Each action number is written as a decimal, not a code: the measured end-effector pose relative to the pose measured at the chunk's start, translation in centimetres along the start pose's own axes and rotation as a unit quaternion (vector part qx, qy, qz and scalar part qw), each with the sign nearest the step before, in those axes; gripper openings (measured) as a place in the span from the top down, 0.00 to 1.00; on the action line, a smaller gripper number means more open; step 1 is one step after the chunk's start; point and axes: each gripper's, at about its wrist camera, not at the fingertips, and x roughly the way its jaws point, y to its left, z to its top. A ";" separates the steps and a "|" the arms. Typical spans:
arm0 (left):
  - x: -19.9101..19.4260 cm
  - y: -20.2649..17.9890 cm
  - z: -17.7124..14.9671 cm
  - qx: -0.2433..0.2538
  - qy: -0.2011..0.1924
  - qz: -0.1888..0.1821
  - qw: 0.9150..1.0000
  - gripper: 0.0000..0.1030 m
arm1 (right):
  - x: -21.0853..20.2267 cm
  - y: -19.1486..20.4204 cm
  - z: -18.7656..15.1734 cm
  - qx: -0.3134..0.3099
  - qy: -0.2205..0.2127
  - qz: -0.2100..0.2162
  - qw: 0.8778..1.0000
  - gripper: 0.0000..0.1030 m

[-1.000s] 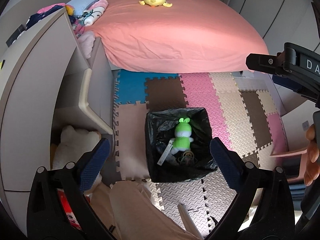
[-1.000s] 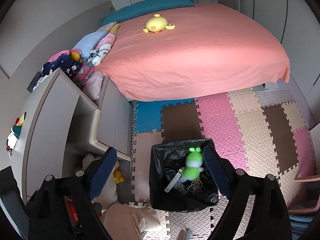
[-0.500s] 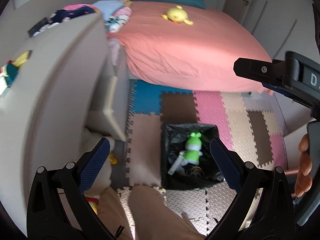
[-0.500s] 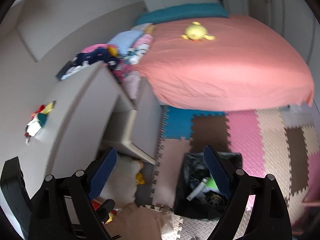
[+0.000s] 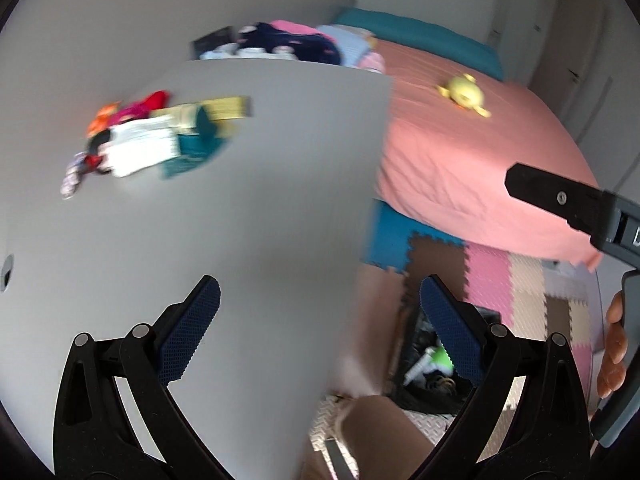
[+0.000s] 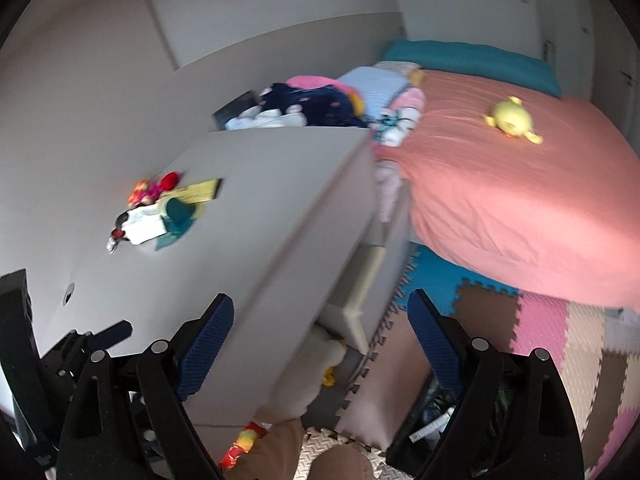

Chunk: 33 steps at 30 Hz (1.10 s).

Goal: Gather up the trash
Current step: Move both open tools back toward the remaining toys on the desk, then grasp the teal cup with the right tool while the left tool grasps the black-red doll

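Note:
A heap of trash [image 5: 160, 140] in red, orange, white, yellow and teal lies on the far left of a grey desk top [image 5: 248, 240]; the right wrist view shows the same heap of trash [image 6: 160, 212]. My left gripper [image 5: 320, 332] is open and empty above the desk's near right part. My right gripper [image 6: 320, 340] is open and empty over the desk's front edge. A black-lined bin [image 5: 424, 372] holding a green toy [image 5: 442, 358] sits on the floor at lower right. The bin [image 6: 432, 416] is partly hidden behind my right finger.
A bed with a pink cover [image 6: 520, 200] and a yellow plush [image 6: 510, 120] fills the right. Clothes [image 6: 316, 108] are piled behind the desk [image 6: 260, 220]. Coloured foam mats [image 6: 540, 340] cover the floor. The other gripper's body [image 5: 580, 208] and a hand [image 5: 612, 352] show at right.
Both grippers have risen and swung left from above the bin to above the desk. The trash heap has come into view. Both jaws stay open.

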 end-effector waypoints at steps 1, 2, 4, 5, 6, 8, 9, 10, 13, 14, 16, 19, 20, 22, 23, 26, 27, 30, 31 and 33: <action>0.0 1.2 0.1 -0.008 -0.001 0.006 1.000 0.06 | 0.7 1.1 0.3 -0.007 0.004 0.005 1.000 0.14; -0.1 2.2 0.1 -0.014 -0.003 0.009 1.000 0.06 | 1.4 2.2 0.6 -0.014 0.009 0.012 1.000 0.14; -0.3 5.3 0.2 -0.035 -0.012 0.023 0.999 0.06 | 2.8 4.2 1.1 -0.025 0.017 0.024 0.999 0.14; -0.3 6.2 0.2 -0.042 -0.015 0.028 0.999 0.06 | 3.7 5.4 1.4 -0.030 0.022 0.029 0.999 0.14; -0.3 7.6 0.2 -0.052 -0.017 0.033 0.998 0.06 | 4.3 6.1 1.5 -0.032 0.025 0.031 0.999 0.18; -0.3 10.3 0.2 -0.071 -0.022 0.045 0.996 0.06 | 6.1 8.2 2.3 -0.033 0.041 0.049 0.997 0.25; -0.2 11.6 0.2 -0.079 -0.024 0.053 0.995 0.06 | 6.9 9.2 2.7 -0.032 0.046 0.055 0.997 0.25; -0.2 12.7 0.3 -0.084 -0.024 0.058 0.995 0.06 | 7.5 10.1 3.0 -0.033 0.048 0.057 0.997 0.25; 0.3 16.0 0.5 -0.101 -0.023 0.074 0.992 0.06 | 9.2 12.6 4.1 -0.036 0.051 0.062 0.996 0.29; 0.4 16.8 0.5 -0.104 -0.023 0.078 0.991 0.06 | 9.9 13.4 4.4 -0.035 0.053 0.063 0.996 0.30; 0.8 18.4 0.7 -0.112 -0.020 0.085 0.990 0.06 | 11.3 14.7 5.0 -0.031 0.062 0.064 0.996 0.35; 1.2 20.4 0.9 -0.126 -0.016 0.079 0.989 0.06 | 13.6 16.4 6.0 -0.012 0.072 0.061 0.995 0.37; 1.4 20.9 1.0 -0.129 -0.015 0.079 0.988 0.06 | 14.1 16.7 6.2 -0.004 0.072 0.060 0.996 0.37; 1.7 21.8 1.1 -0.135 -0.014 0.077 0.988 0.06 | 15.1 17.3 7.0 0.018 0.069 0.055 0.996 0.37; 1.8 22.0 1.1 -0.136 -0.013 0.075 0.988 0.06 | 15.5 17.5 7.2 0.028 0.068 0.052 0.996 0.37; 2.2 22.8 1.5 -0.137 -0.013 0.073 0.988 0.06 | 16.9 18.1 7.9 0.055 0.067 0.036 0.996 0.37; 2.3 23.0 1.5 -0.137 -0.013 0.072 0.988 0.06 | 17.2 18.2 8.0 0.060 0.067 0.031 0.995 0.37; 2.7 23.6 2.1 -0.136 -0.014 0.070 0.988 0.06 | 18.5 18.5 8.0 0.088 0.062 0.020 0.994 0.37; 2.8 23.7 2.2 -0.135 -0.015 0.070 0.988 0.06 | 18.8 18.6 8.0 0.093 0.060 0.017 0.994 0.37; 3.0 24.0 2.5 -0.131 -0.015 0.070 0.989 0.06 | 19.6 18.6 8.1 0.108 0.061 0.017 0.992 0.48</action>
